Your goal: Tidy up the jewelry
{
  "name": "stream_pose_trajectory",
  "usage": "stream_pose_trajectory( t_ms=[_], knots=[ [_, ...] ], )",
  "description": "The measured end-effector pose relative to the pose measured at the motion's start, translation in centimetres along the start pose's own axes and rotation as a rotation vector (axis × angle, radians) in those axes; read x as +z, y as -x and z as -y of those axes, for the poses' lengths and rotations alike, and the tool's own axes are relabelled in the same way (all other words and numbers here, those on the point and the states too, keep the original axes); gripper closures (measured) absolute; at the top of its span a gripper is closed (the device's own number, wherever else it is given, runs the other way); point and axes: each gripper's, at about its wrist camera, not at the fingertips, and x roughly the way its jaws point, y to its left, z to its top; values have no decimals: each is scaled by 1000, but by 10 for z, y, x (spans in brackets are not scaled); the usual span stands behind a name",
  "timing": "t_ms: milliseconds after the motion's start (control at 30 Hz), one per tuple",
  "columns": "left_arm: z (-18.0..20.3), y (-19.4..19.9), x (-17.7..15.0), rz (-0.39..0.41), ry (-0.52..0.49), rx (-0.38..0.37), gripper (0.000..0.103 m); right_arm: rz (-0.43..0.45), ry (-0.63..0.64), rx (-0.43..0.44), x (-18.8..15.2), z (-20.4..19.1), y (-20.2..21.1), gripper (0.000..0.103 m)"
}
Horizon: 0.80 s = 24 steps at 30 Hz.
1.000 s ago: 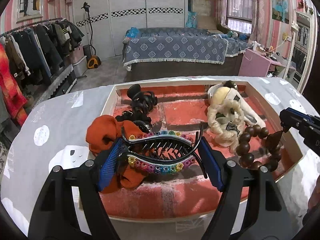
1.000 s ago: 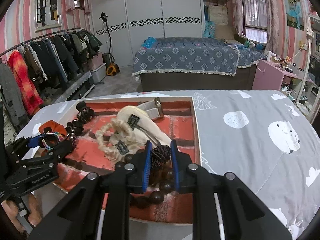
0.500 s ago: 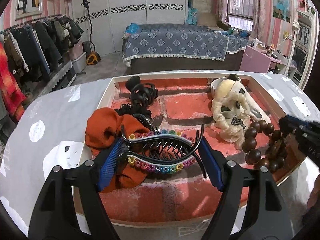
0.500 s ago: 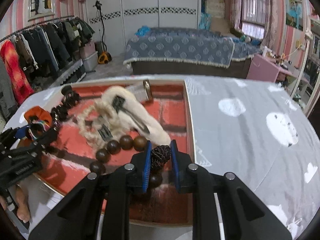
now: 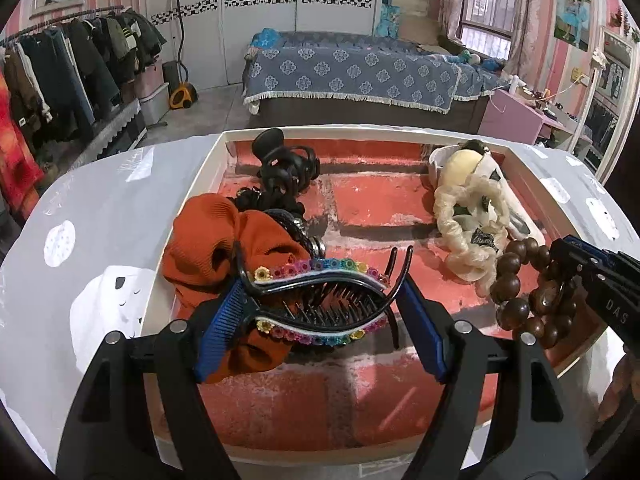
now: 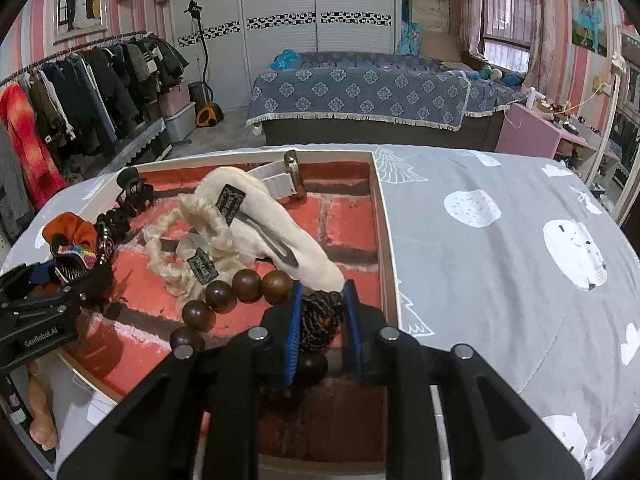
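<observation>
A black hair claw [image 5: 320, 280] edged with rainbow flowers is held across its length by my left gripper [image 5: 320, 320], just above the left part of the brick-patterned tray [image 5: 216, 168]. The same claw [image 6: 76, 256] and left gripper [image 6: 60, 276] show at the left in the right wrist view. My right gripper [image 6: 322, 316] grips the dark braided knot [image 6: 320, 312] of a brown wooden bead bracelet [image 6: 246, 285], and its jaws are opening. The beads [image 5: 516, 276] lie on the tray floor by its right wall, with the right gripper [image 5: 592, 276] over them.
In the tray lie an orange scrunchie [image 5: 212, 248], a black claw clip [image 5: 284, 164], a cream scrunchie and fabric clip [image 5: 468, 216] and a white strap [image 6: 280, 180]. The tray stands on a grey printed cloth [image 6: 500, 260]. A hand [image 6: 40, 420] shows at the lower left.
My right gripper sank with the bracelet, and the beads went from hanging to lying on the tray floor. The left gripper kept its hold on the claw, nearly still.
</observation>
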Motion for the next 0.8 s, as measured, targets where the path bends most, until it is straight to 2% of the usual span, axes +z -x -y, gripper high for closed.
stream_pose_trajectory(
  t_ms=[133, 333, 367, 467, 533, 567, 800],
  knots=[
    [0, -3, 1, -5, -6, 7, 28, -5, -15, 29, 1, 1, -2, 81],
    [0, -4, 1, -3, 0, 1, 27, -11, 2, 26, 1, -4, -1, 81],
    [0, -3, 1, -2, 2, 0, 26, -14, 2, 27, 0, -4, -1, 77],
    [0, -2, 1, 1, 6, -4, 24, -11, -2, 25, 0, -3, 1, 59],
    [0, 0, 0, 2, 9, -9, 23, 2, -4, 34, 1, -3, 4, 54],
    [0, 1, 0, 4, 10, -11, 22, 6, -2, 36, 1, -3, 6, 47],
    [-4, 23, -2, 37, 33, -24, 8, 54, -2, 30, 6, 0, 24, 18]
  ],
)
